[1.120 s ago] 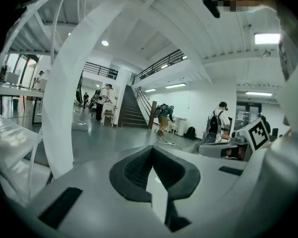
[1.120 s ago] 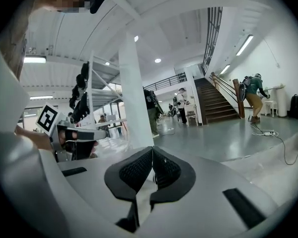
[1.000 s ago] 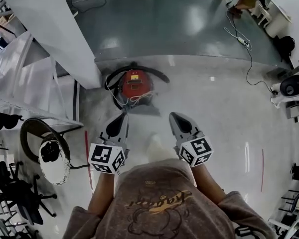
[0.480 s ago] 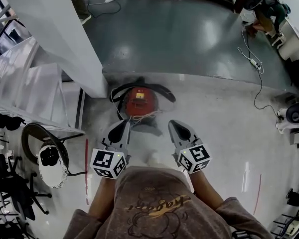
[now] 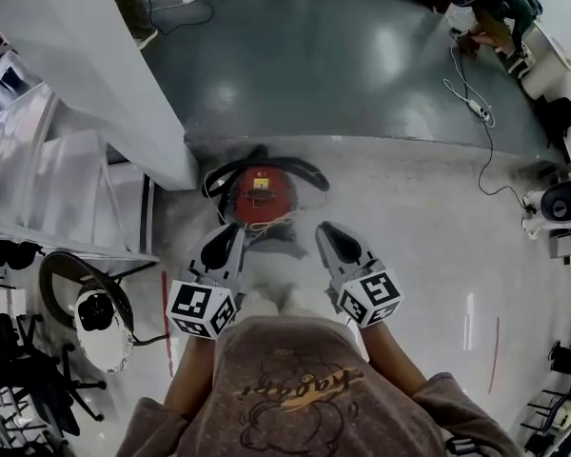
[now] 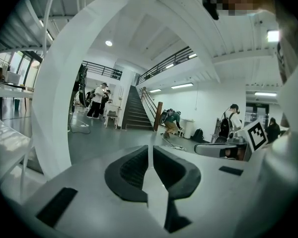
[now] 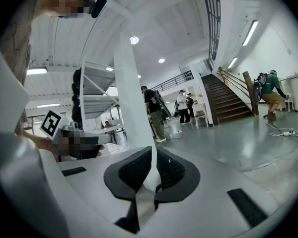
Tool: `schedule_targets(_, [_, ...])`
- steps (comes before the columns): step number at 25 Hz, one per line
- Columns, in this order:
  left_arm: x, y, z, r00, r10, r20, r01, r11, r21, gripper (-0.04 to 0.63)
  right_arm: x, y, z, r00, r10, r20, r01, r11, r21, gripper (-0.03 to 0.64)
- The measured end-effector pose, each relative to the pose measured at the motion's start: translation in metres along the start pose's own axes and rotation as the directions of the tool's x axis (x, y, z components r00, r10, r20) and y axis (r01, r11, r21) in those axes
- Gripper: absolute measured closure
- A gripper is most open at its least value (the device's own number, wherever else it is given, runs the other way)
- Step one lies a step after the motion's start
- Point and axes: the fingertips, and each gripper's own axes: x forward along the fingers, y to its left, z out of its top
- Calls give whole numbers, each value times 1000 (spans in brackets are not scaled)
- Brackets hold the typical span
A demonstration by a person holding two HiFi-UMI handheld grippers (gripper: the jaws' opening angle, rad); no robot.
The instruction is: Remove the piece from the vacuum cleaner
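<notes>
A red canister vacuum cleaner (image 5: 264, 189) stands on the pale floor just ahead of me in the head view. Its black hose (image 5: 305, 168) curls around it, and a pale cord lies across its near side. My left gripper (image 5: 230, 233) and right gripper (image 5: 327, 233) are held side by side above the floor, just short of the vacuum, touching nothing. Both are shut and empty. The left gripper view shows its jaws (image 6: 150, 155) closed and looking level across the hall. In the right gripper view the jaws (image 7: 153, 165) are closed too. Neither gripper view shows the vacuum.
A wide white pillar (image 5: 124, 74) rises just left of the vacuum, with white stair framing (image 5: 48, 179) beside it. A white helmet-like object (image 5: 100, 317) and black chairs (image 5: 29, 379) stand at the lower left. A cable (image 5: 476, 112) trails on the floor at the right. People stand far off.
The vacuum now sits nearer to the grippers in the head view than a second ago. Both grippers have stayed shut and side by side.
</notes>
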Motion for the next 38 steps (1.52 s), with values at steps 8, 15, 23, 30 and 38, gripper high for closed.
schedule_targets(8, [8, 22, 3, 997, -71, -3, 71, 997, 3, 360, 25, 10, -6, 1000, 25, 9, -25, 999, 46, 396])
schedule_targets(15, [25, 37, -24, 989, -117, -91, 117, 993, -4, 343, 48, 5, -26, 996, 56, -75, -54, 998, 32, 382])
schedule_targets(23, [60, 55, -90, 976, -151, -157, 141, 987, -71, 344, 76, -17, -92, 975, 79, -208, -64, 995, 75, 383])
schedule_targets(30, [87, 64, -151, 962, -180, -208, 160, 981, -106, 344, 94, -34, -147, 961, 97, -258, -78, 994, 81, 383])
schedule_targets(38, [122, 82, -248, 930, -228, -290, 207, 973, -102, 344, 114, -49, -259, 910, 140, -389, -125, 990, 64, 383])
